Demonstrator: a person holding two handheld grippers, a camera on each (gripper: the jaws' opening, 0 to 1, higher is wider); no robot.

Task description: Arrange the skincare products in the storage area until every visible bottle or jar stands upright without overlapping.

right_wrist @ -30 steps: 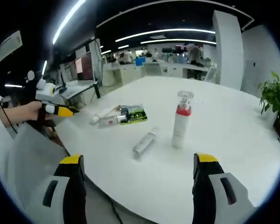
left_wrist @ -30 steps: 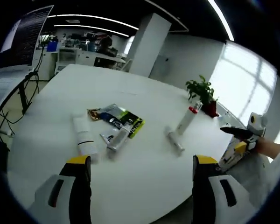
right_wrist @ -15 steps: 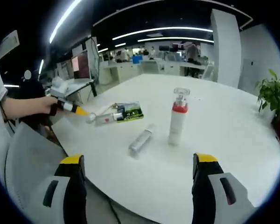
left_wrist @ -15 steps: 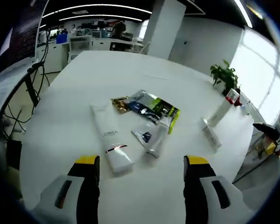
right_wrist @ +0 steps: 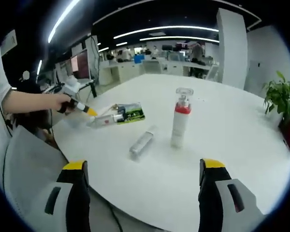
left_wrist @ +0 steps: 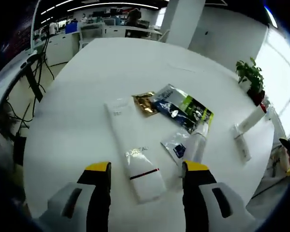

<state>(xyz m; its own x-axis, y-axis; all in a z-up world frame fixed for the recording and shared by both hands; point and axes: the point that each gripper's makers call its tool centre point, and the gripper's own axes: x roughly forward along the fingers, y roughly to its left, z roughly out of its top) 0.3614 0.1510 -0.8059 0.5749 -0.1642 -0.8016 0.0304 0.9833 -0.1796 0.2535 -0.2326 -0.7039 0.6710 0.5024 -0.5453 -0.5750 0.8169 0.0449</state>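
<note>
A long white tube (left_wrist: pixel 135 154) lies flat on the round white table (left_wrist: pixel 72 111), its capped end between the jaws of my open left gripper (left_wrist: pixel 147 170), which hovers close above it. Beside it lie a smaller tube (left_wrist: pixel 196 144), a clear sachet (left_wrist: pixel 175 148), a gold sachet (left_wrist: pixel 146 103) and a green-blue packet (left_wrist: pixel 183 108). A white bottle with a red collar (right_wrist: pixel 180 123) stands upright, and a silver tube (right_wrist: pixel 141 143) lies flat near it. My right gripper (right_wrist: pixel 143 166) is open and holds nothing, back from the table edge. A hand holds the left gripper (right_wrist: pixel 82 108) over the packets (right_wrist: pixel 128 113).
A potted plant (right_wrist: pixel 282 101) stands at the table's far right edge. Desks and monitors (right_wrist: pixel 82 67) fill the room behind. Cables and a stand (left_wrist: pixel 31 77) hang off the table's left side. Bare tabletop (right_wrist: pixel 222 121) lies around the upright bottle.
My left gripper has come forward and down over the white tube, which now sits between its jaws. The right gripper has barely moved.
</note>
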